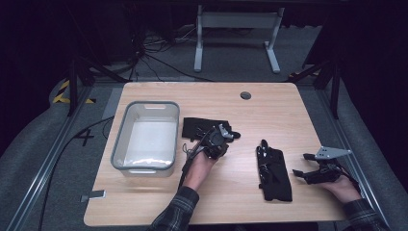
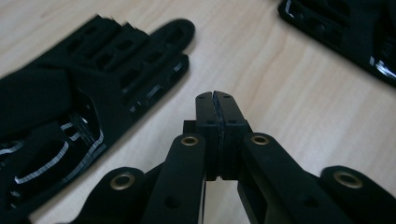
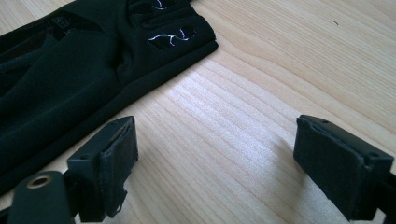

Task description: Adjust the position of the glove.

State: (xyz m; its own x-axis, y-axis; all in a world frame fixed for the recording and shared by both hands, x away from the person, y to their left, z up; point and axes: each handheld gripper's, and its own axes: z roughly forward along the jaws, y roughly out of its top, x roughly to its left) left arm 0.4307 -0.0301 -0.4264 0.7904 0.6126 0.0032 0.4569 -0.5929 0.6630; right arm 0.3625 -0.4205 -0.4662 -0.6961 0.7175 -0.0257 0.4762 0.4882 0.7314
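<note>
left tool point(image 2: 215, 95) pressed together, empty, over left glove point(image 1: 204, 126) beside bin point(image 1: 146, 137) | right tool point(image 3: 215, 154) spread near right glove point(image 1: 274, 173) on bench point(image 1: 269, 110) | risk: thin fabric may slip from a shallow pinch

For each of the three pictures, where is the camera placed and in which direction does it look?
High view: above the near table edge, looking forward and down; forearms, both grippers, bin.
Left gripper view: on the left gripper, along its shut jaws toward the left glove.
Right gripper view: on the right gripper, along its open jaws toward the right glove.
Shared: the gloves and the tabletop.
</note>
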